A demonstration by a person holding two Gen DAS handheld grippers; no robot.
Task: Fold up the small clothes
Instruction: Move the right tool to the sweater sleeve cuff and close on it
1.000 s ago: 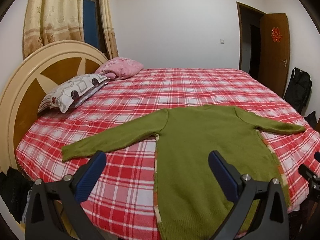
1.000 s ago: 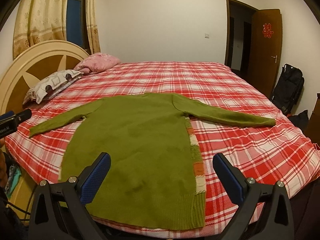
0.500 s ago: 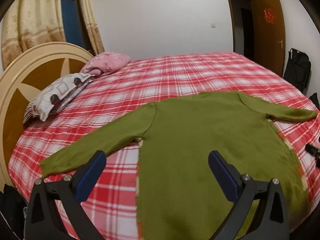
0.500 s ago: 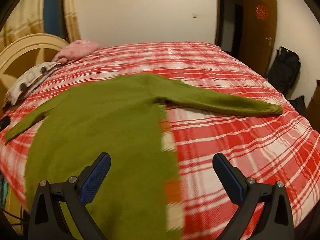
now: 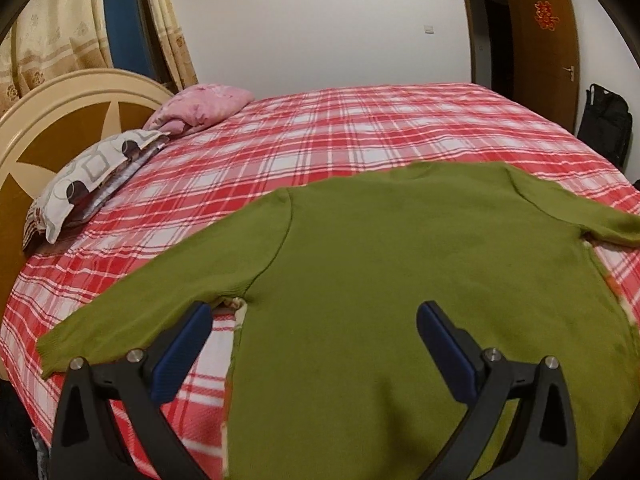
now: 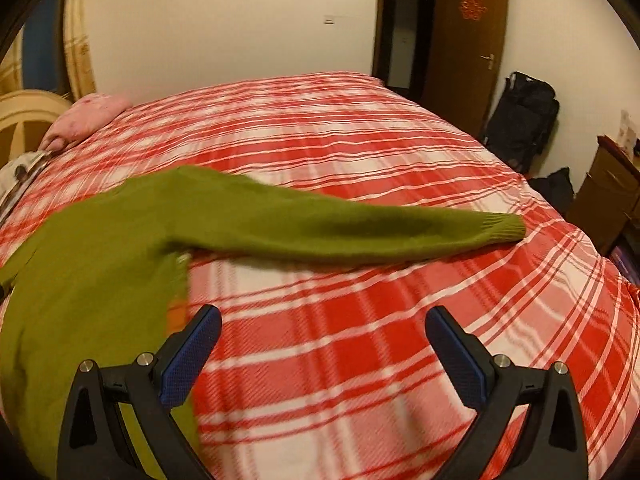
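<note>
Your left wrist view cuts off the green sweater (image 5: 400, 280) at the bottom edge, so you cannot see its hem, and the far sleeve's cuff runs out past the right edge. In your right wrist view the sweater's body is smeared by motion blur and its hem is lost at the lower left. The patterned pillow (image 6: 16, 176) is only a sliver there, and the red ornament (image 6: 472, 5) on the door is too small to read.
</note>
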